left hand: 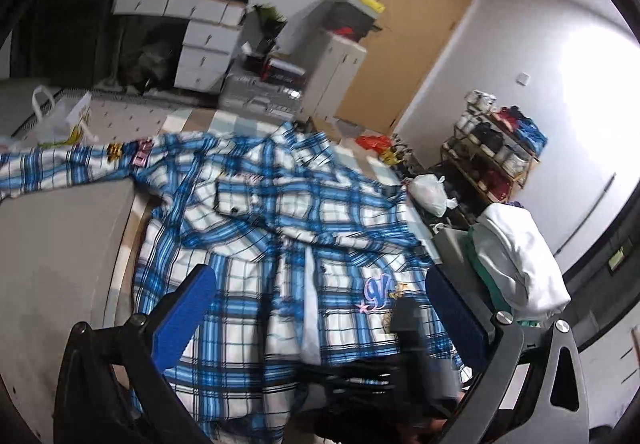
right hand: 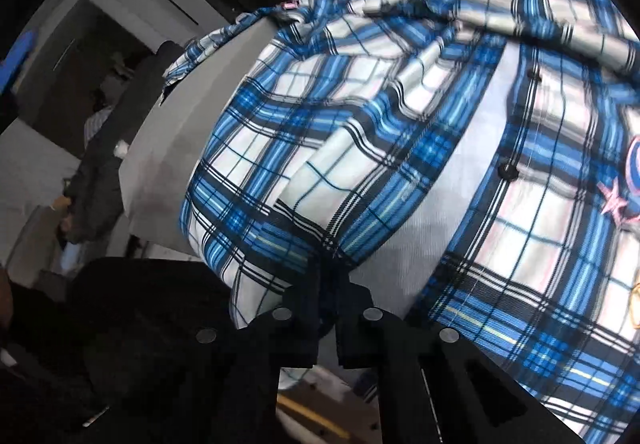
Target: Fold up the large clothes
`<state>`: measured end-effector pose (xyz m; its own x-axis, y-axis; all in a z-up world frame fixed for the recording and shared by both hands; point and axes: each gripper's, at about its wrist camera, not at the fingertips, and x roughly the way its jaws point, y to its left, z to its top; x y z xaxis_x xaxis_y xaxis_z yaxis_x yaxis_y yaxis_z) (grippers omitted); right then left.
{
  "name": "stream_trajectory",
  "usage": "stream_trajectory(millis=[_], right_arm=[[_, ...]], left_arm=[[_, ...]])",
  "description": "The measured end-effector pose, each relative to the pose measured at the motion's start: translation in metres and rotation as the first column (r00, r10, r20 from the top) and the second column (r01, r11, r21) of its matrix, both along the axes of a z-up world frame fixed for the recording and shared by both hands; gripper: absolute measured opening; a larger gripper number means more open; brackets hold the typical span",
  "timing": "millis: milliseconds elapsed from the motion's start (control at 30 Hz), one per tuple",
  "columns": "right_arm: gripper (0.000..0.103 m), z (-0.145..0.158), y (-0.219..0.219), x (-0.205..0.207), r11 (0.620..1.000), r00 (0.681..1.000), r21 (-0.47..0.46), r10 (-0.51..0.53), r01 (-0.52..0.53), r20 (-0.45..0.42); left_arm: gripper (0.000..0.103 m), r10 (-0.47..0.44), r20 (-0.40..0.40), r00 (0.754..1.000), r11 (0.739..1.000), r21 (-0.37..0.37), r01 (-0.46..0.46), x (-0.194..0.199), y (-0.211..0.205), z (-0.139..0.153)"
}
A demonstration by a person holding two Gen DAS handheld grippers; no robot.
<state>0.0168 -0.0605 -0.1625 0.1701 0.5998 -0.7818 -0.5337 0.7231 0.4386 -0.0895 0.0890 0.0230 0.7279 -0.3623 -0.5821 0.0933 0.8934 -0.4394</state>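
- My left gripper (left hand: 316,308) hovers with jaws wide apart above the plaid shirt (left hand: 256,211), clear of it.
- My right gripper (right hand: 328,284) is clamped on the shirt's hem.

The left gripper (left hand: 320,308) has black angular arms with silver screw heads and blue pads (left hand: 184,316). The right gripper (right hand: 326,284) is all black with round silver screws.

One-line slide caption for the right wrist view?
Right gripper shut on the hem of a blue plaid shirt spread across a grey table.

Shirt (left hand: 256,228) spread on table (left hand: 52,268); bag (left hand: 430,189) right.
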Motion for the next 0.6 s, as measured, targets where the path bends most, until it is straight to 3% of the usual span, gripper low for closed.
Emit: stream_trajectory(millis=[67, 167, 300, 400, 467, 533, 600], right_arm=[[0.003, 0.012, -0.014, -0.005, 0.999, 0.999, 0.011, -0.031, 0.031, 0.045], [0.003, 0.012, -0.042, -0.006, 0.992, 0.993, 0.048, -0.117, 0.117, -0.003], [0.003, 0.018, -0.060, -0.015, 0.972, 0.976, -0.086, -0.215, 0.217, 0.027], [0.005, 0.032, -0.049, -0.025, 0.931, 0.962, -0.261, -0.219, 0.256, 0.166], [0.006, 0.035, -0.044, -0.027, 0.910, 0.959, -0.328, -0.194, 0.255, 0.209], [0.010, 0.042, -0.041, -0.026, 0.904, 0.954, -0.339, -0.186, 0.260, 0.236], [0.020, 0.052, -0.041, -0.021, 0.920, 0.949, -0.286, -0.198, 0.266, 0.247]], left_arm=[[0.102, 0.011, -0.023, 1.000, 1.000, -0.009, -0.011, 0.004, 0.006, -0.005], [0.102, 0.025, -0.036, 0.999, 1.000, -0.004, -0.025, 0.000, 0.012, -0.007], [0.102, 0.048, -0.039, 0.998, 0.999, 0.007, -0.048, -0.002, 0.015, -0.006], [0.102, 0.052, -0.038, 0.998, 0.999, 0.015, -0.051, -0.002, 0.014, -0.007], [0.102, 0.058, -0.039, 0.998, 0.998, 0.031, -0.057, -0.002, 0.014, -0.009], [0.102, 0.076, -0.041, 0.996, 0.996, 0.049, -0.074, -0.001, 0.016, -0.010], [0.102, 0.097, -0.043, 0.994, 0.994, 0.061, -0.094, 0.001, 0.018, -0.011]])
